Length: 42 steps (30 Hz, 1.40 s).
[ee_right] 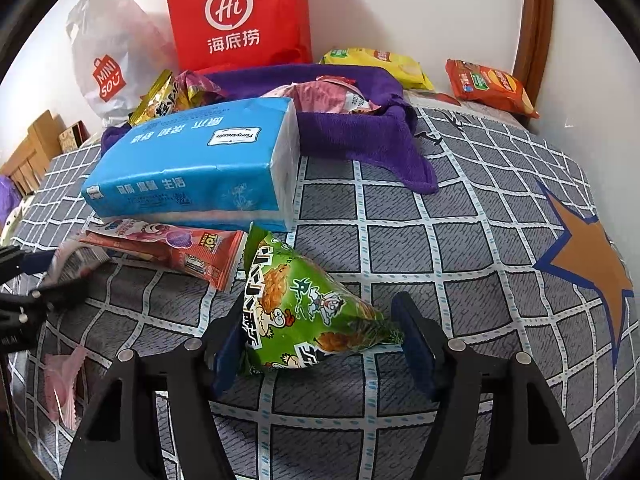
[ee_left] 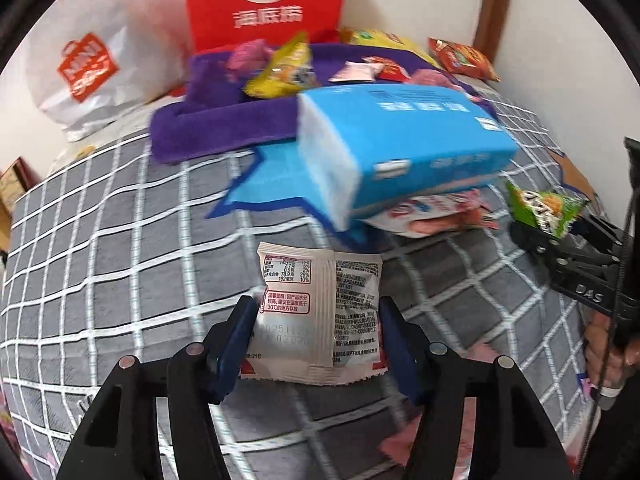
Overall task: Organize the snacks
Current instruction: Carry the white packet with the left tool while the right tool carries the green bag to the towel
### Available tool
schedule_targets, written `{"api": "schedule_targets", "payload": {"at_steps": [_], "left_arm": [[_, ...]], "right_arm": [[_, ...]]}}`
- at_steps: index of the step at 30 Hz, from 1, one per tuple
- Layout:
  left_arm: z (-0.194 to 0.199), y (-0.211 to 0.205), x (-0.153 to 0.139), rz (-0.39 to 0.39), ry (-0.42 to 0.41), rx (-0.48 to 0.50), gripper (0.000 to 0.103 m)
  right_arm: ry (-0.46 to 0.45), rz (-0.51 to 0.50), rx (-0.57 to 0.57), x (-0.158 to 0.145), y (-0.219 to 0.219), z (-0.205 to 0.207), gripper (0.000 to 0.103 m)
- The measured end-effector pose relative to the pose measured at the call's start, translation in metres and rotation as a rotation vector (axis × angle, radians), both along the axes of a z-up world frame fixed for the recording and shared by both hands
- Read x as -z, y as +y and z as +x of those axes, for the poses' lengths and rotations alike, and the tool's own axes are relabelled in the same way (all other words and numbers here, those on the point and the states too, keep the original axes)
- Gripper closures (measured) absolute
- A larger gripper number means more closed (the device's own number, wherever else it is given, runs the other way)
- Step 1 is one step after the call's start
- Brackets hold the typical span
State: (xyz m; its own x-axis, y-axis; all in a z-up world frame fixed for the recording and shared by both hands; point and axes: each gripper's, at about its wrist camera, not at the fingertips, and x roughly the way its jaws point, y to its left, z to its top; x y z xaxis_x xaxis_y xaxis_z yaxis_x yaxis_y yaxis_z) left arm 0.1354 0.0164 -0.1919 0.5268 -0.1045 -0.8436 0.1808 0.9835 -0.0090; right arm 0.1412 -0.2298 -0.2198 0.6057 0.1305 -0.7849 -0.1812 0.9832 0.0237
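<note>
A white snack packet (ee_left: 316, 312) with printed nutrition text sits between the blue pads of my left gripper (ee_left: 318, 304), which press on its two side edges, so the gripper is shut on it just above the checked bed cover. In the right wrist view the left gripper (ee_right: 48, 276) shows blurred at the left edge with that packet. My right gripper (ee_right: 320, 312) is shut on a green triangular snack bag (ee_right: 312, 312). From the left wrist view the right gripper (ee_left: 536, 228) holds the green bag (ee_left: 544, 208) clear of the bed.
A blue tissue pack (ee_right: 192, 164) lies on a red cartoon packet (ee_right: 172, 248). Behind it a purple towel (ee_right: 352, 136) holds several snacks. A red bag (ee_right: 236, 16) and a white bag (ee_right: 108, 60) lean on the wall. Yellow (ee_right: 376, 64) and orange (ee_right: 488, 84) chip bags lie at the far right.
</note>
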Motion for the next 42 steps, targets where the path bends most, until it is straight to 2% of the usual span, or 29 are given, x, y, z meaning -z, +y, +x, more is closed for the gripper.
{"api": "schedule_targets", "payload": {"at_steps": [14, 28, 33, 37, 42], "left_arm": [[-0.002, 0.008, 0.008, 0.008, -0.114, -0.023, 0.040], [-0.006, 0.009, 0.010, -0.010, -0.114, -0.028, 0.041], [-0.005, 0.014, 0.006, -0.038, -0.089, -0.014, 0.043], [-0.007, 0.027, 0.001, -0.143, -0.042, -0.024, 0.043], [-0.016, 0.031, -0.013, -0.159, -0.055, -0.019, 0.043]], "right_arm": [[0.007, 0.007, -0.013, 0.000, -0.001, 0.002, 0.032], [0.003, 0.003, -0.013, 0.001, -0.002, 0.002, 0.032], [0.003, -0.005, -0.022, -0.001, -0.001, 0.000, 0.035], [-0.014, 0.004, -0.031, -0.010, -0.002, -0.007, 0.037], [-0.065, 0.017, -0.050, -0.031, -0.001, -0.015, 0.037]]}}
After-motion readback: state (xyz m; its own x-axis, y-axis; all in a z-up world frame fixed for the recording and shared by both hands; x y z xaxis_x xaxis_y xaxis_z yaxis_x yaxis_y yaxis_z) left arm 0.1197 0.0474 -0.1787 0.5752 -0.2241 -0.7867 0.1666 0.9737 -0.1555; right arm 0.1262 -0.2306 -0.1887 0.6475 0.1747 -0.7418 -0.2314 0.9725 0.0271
